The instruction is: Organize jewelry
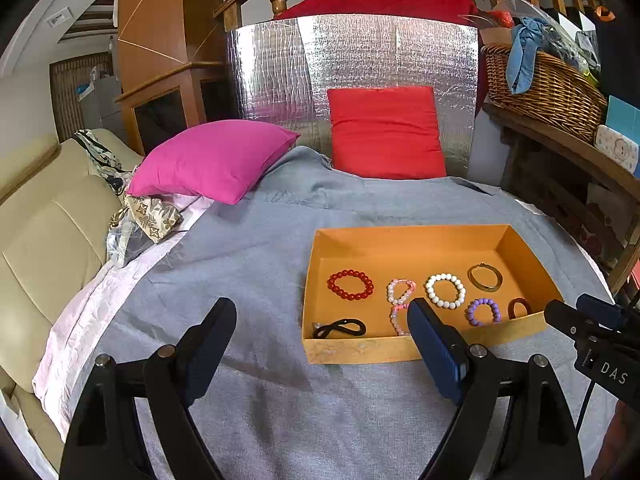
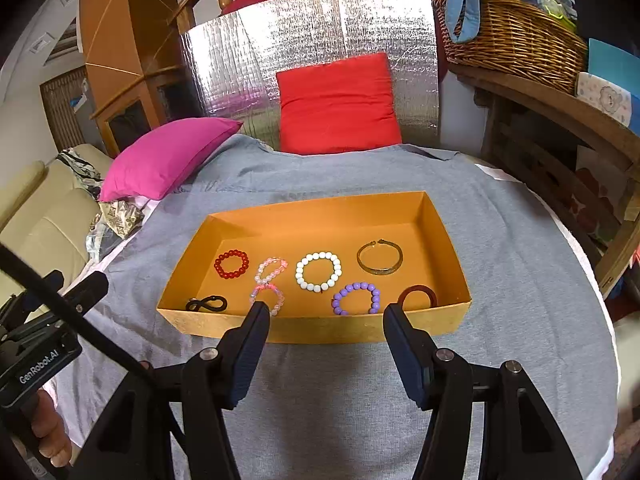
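An orange box sits on a grey cloth. In it lie a red bead bracelet, a pink bead bracelet, a white bead bracelet, a brass bangle, a purple bead bracelet, a dark red ring and a black hair tie. My right gripper is open and empty at the box's near wall. My left gripper is open and empty, left of the box.
A magenta pillow and a red pillow lie at the back against a silver foil panel. A wicker basket stands on a wooden shelf at right. A beige sofa is at left.
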`<action>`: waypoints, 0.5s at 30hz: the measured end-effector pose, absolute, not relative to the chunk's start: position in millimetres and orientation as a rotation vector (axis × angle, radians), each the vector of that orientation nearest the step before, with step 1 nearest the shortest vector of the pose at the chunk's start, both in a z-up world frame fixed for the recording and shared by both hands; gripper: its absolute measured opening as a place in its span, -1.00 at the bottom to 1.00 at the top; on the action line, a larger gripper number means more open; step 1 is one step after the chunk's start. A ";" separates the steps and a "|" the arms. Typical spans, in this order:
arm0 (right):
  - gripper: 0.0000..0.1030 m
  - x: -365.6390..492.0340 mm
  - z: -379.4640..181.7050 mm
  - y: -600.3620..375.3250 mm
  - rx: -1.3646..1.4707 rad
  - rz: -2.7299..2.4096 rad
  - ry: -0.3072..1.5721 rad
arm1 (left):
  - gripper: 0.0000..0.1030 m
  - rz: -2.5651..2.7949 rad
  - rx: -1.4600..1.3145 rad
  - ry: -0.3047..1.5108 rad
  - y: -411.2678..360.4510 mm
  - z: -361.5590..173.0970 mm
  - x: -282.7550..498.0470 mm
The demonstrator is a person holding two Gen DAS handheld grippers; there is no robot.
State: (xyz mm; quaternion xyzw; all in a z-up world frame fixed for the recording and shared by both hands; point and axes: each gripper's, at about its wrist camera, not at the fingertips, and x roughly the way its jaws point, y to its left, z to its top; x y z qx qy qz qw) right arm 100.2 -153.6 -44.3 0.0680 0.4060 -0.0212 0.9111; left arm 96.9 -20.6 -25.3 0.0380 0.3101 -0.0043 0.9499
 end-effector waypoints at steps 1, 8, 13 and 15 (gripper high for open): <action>0.23 100.2 -44.4 -153.6 0.141 -0.043 0.837 | 0.70 -0.010 0.079 0.630 -20.5 -25.2 96.8; 0.23 100.8 -44.3 -154.1 0.143 -0.044 0.837 | 0.70 -0.011 0.081 0.631 -20.9 -25.4 96.5; 0.23 100.8 -44.5 -154.3 0.142 -0.044 0.836 | 0.70 -0.015 0.084 0.633 -20.8 -25.6 97.0; 0.23 100.8 -44.5 -154.2 0.142 -0.043 0.837 | 0.70 -0.015 0.086 0.634 -20.9 -25.9 97.1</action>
